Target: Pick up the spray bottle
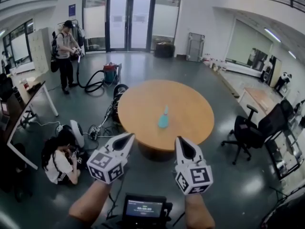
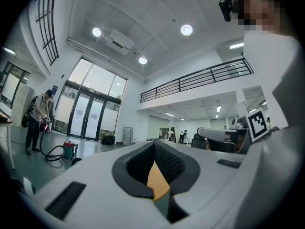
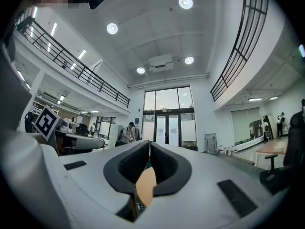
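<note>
Left gripper (image 1: 127, 138), jaws together and empty, hangs short of the round table (image 1: 138, 106) — the spray bottle (image 1: 164, 118) stands upright near its middle, untouched — while the right gripper (image 1: 181, 141), likewise closed on nothing, hovers alongside; pickup not yet begun.

Looking into a tall, open office hall, perhaps a lab atrium. Showing glass double doors (image 1: 129, 20) at the far end, a balcony railing (image 2: 200, 78) running along the upper floor, round ceiling lights (image 2: 186, 30) shining above. Standing on the polished grey floor (image 1: 228, 190): a round wooden table (image 1: 143, 104), a black office chair (image 1: 248, 132), a desk (image 1: 28, 97), a vacuum cleaner (image 1: 110, 73).
</note>
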### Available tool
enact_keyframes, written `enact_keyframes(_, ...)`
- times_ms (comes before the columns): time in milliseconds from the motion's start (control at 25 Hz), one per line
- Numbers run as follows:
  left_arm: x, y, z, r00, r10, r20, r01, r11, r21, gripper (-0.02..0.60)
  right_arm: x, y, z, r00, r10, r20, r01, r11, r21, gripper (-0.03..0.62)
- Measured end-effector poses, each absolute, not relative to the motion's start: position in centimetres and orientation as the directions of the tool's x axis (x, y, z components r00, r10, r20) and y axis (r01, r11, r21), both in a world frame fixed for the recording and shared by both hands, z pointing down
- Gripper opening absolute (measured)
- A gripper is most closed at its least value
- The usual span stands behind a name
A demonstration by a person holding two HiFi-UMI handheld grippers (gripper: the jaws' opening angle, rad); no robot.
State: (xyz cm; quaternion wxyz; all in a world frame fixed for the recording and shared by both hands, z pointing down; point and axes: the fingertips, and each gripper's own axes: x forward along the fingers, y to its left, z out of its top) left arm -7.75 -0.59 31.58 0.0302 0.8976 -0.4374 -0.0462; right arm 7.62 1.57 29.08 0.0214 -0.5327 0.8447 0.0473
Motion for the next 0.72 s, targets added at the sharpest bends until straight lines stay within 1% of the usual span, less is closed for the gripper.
enact_keyframes(200, -5.3, -2.1, 31.3, 0.597, -0.8, -0.056, -0.795, -0.6, 0.093, -0.003, 10.5, -0.4, 29.8, -0.45, -0.89, -0.071, -0.893, 0.45, 0.022, 0.017)
enact_keyframes(480, -5.0, -3.5, 31.0, 0.579, -0.814, -0.044, -0.811, -0.581, 0.066, -0.003, 11.4, -2.2, 29.7, -0.448, -0.891, -0.078, -0.894, 0.449, 0.006, 0.028)
enact_keyframes(720, -3.4, -5.2, 31.7, 0.611, -0.791, -0.023, -0.789, -0.611, 0.054, -0.003, 12.2, -3.8, 30.2, -0.431, -0.899, -0.073, -0.902, 0.432, -0.002, 0.028)
